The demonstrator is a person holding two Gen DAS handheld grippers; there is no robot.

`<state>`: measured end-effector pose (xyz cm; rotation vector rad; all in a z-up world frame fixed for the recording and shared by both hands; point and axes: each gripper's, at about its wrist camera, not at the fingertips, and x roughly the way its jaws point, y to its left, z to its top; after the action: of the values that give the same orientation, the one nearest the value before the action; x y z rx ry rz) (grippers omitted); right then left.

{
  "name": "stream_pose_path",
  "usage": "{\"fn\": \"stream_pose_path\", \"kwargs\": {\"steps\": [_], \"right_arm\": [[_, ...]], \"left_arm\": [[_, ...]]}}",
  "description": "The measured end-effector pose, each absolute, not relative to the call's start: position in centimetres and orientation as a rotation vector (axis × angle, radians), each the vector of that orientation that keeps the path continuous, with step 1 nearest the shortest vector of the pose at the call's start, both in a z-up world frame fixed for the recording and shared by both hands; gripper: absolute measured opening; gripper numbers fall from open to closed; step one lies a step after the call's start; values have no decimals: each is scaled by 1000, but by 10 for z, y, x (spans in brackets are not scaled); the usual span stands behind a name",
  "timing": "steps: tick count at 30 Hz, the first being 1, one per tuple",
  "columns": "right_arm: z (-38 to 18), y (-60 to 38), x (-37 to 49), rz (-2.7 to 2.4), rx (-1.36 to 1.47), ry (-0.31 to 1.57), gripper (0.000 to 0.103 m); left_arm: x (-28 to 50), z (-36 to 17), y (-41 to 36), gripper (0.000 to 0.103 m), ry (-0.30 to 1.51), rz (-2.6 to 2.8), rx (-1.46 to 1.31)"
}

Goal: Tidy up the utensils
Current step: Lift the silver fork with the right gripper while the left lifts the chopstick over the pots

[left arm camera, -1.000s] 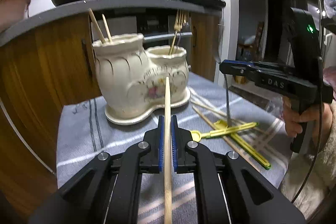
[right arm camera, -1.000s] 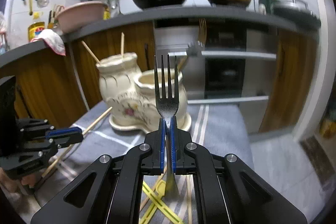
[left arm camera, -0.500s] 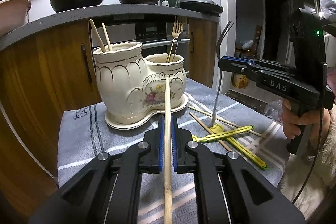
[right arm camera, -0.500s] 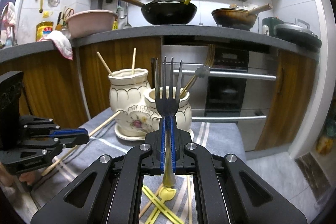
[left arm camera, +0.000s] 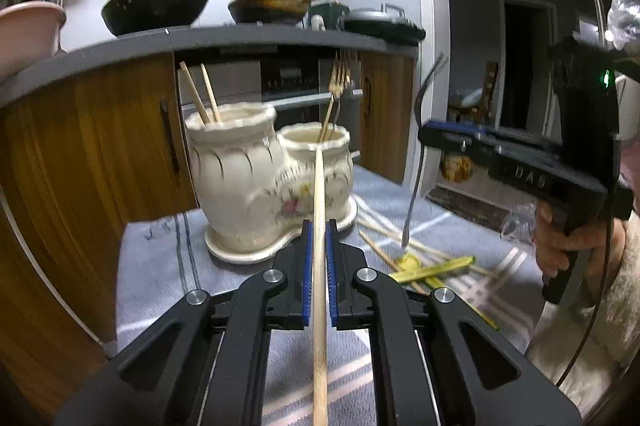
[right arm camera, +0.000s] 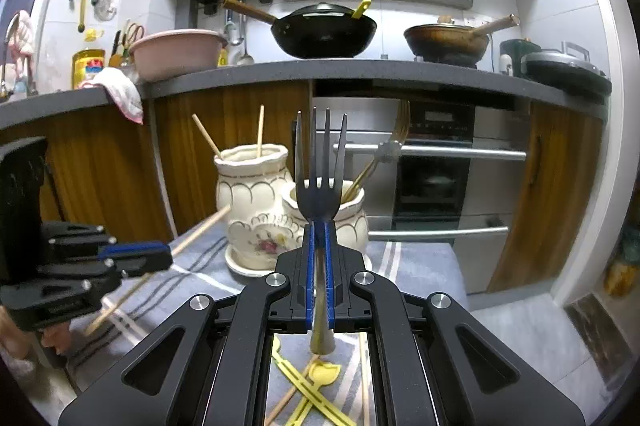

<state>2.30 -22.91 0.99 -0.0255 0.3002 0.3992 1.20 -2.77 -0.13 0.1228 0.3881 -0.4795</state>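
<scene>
A wooden chopstick (left arm camera: 319, 266) is clamped between the blue pads of the left gripper (left arm camera: 319, 258), and it is held so that its far end points toward the ceramic holder (left arm camera: 256, 182) standing on the striped cloth (left arm camera: 160, 266) of the tabletop. This direction seems chosen so that the stick can be guided into an opening from above. The holder has two compartments: in the taller one (right arm camera: 251, 156) two chopsticks (left arm camera: 200, 94) already stand, and in the lower one (right arm camera: 352, 200) a golden fork (left arm camera: 340, 78) leans. From this sorting it is judged that the chopstick belongs in the taller compartment.

A dark fork (right arm camera: 320, 186) is gripped by the right gripper (right arm camera: 319, 266) at the upper part of its handle, with the tines up and the handle end hanging free above the cloth. The upright hold is probably kept so that the handle can be lowered first into the lower compartment, beside the golden fork.

Neither piece is yet over its opening. Still lying on the cloth near the holder are yellow plastic utensils (right arm camera: 316, 382) crossed over each other and loose chopsticks (left arm camera: 384, 254), so the task is judged only partly done.
</scene>
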Motion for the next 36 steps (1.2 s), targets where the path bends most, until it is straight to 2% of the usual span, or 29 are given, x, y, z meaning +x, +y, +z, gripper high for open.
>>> {"fn": "stream_pose_path", "kwargs": {"steps": [7, 19, 28, 36], "right_arm": [[27, -224, 25, 410, -35, 285, 5], [74, -214, 47, 453, -39, 228, 5], [97, -202, 74, 471, -46, 197, 5], [105, -196, 101, 458, -12, 175, 5]], "left_arm": [[11, 41, -9, 6, 284, -461, 55], [62, 108, 50, 6, 115, -431, -153], [141, 116, 59, 6, 88, -464, -278], [191, 110, 37, 6, 86, -496, -302]]}}
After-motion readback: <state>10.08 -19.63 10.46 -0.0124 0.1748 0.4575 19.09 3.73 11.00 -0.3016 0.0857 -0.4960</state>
